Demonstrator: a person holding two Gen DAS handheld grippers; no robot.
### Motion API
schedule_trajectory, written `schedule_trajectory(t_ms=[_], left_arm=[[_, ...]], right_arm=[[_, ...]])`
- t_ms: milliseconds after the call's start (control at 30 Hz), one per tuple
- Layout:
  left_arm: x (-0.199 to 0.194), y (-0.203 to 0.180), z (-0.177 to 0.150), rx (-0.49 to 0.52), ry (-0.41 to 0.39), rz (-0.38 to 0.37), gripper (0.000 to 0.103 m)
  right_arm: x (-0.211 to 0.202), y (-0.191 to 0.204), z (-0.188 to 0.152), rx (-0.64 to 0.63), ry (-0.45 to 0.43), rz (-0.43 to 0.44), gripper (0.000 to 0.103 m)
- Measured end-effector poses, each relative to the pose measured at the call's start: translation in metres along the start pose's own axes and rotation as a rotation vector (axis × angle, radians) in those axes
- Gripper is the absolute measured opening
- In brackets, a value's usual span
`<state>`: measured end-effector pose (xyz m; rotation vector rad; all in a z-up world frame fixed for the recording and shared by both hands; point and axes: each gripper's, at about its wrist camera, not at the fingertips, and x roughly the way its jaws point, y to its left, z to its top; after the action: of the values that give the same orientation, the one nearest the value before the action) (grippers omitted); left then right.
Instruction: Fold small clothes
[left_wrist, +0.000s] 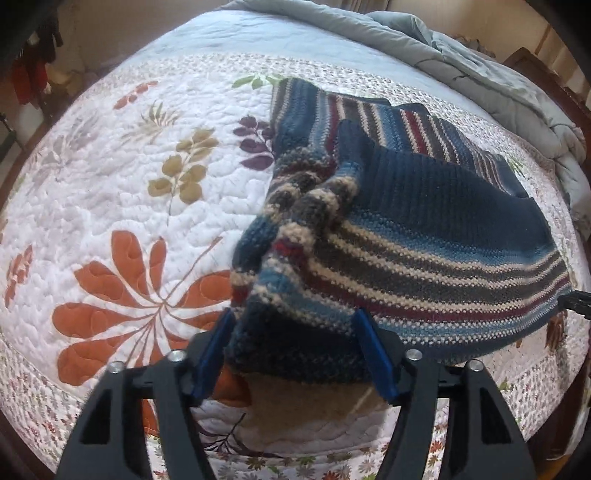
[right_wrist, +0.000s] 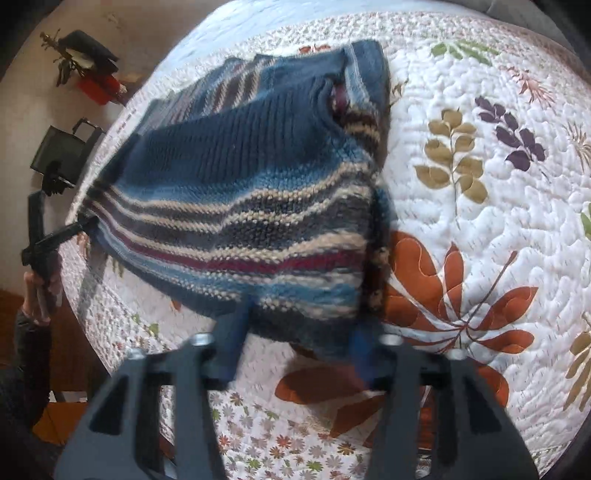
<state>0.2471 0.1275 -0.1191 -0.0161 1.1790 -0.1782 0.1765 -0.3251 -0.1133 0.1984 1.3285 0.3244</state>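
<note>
Lying bunched on the floral quilt (left_wrist: 122, 192), a striped sweater (left_wrist: 424, 236).

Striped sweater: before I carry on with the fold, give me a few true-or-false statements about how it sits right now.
1. The striped sweater is over a floral quilt. True.
2. The sweater is plain red. False: it has blue, grey, cream and dark red stripes.
3. Knit fabric sits between the fingers of the left hand-held gripper. True.
4. The grey comforter covers the sweater. False: it is bunched at the bed's far edge, apart from the sweater.
5. The right hand-held gripper hangs clear of the sweater. False: the sweater's edge lies between its fingers.
</note>
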Motion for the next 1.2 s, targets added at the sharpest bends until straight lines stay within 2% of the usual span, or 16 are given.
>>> schedule_trajectory(t_ms=[33,67,167,300,433,500,567,667,733,833,967,1133,1200], left_arm=[[-0.001,-0.003,0.002,0.014,-0.002,0.006,0.038],[-0.002,-0.005,0.003,0.021,0.000,0.003,0.026],[0.000,0.000,0.007,-0.016,0.022,-0.015,0.025],[0.013,0.009,0.001,-0.029,0.044,-0.006,0.025],[0.013,0.010,0.000,-0.041,0.045,-0.012,0.030],[0.002,0.006,0.004,-0.024,0.043,-0.011,0.039],[-0.010,0.002,0.009,-0.012,0.023,-0.002,0.059],[-0.030,-0.006,0.027,0.018,-0.050,0.000,0.068],[-0.033,-0.015,0.044,0.033,-0.071,-0.006,0.072],[-0.016,-0.032,0.072,0.077,-0.048,-0.010,0.072],[0.014,-0.040,0.094,0.087,-0.004,-0.007,0.072],[0.033,-0.050,0.099,0.111,0.029,-0.039,0.072],[0.040,-0.057,0.098,0.135,0.041,-0.033,0.072]], right_arm=[[0.001,0.001,0.001,-0.004,0.008,0.012,0.016],[-0.001,0.002,0.002,-0.007,0.003,0.032,0.015],[-0.007,0.006,0.002,-0.030,-0.008,0.027,0.013],[0.006,-0.006,0.000,-0.007,0.047,-0.040,0.012],[0.009,-0.008,0.001,0.006,0.061,-0.032,0.018],[-0.002,-0.001,0.003,-0.016,0.040,-0.055,0.043],[-0.021,0.007,0.007,-0.056,-0.008,-0.104,0.052],[-0.038,0.011,0.022,-0.072,-0.053,-0.092,0.052],[-0.042,0.015,0.038,-0.081,-0.071,-0.071,0.052],[-0.032,0.025,0.066,-0.117,-0.077,-0.082,0.052],[-0.010,0.022,0.103,-0.115,-0.072,-0.070,0.051],[0.016,0.010,0.128,-0.106,-0.032,-0.076,0.054],[0.026,0.007,0.130,-0.103,-0.009,-0.068,0.049]])
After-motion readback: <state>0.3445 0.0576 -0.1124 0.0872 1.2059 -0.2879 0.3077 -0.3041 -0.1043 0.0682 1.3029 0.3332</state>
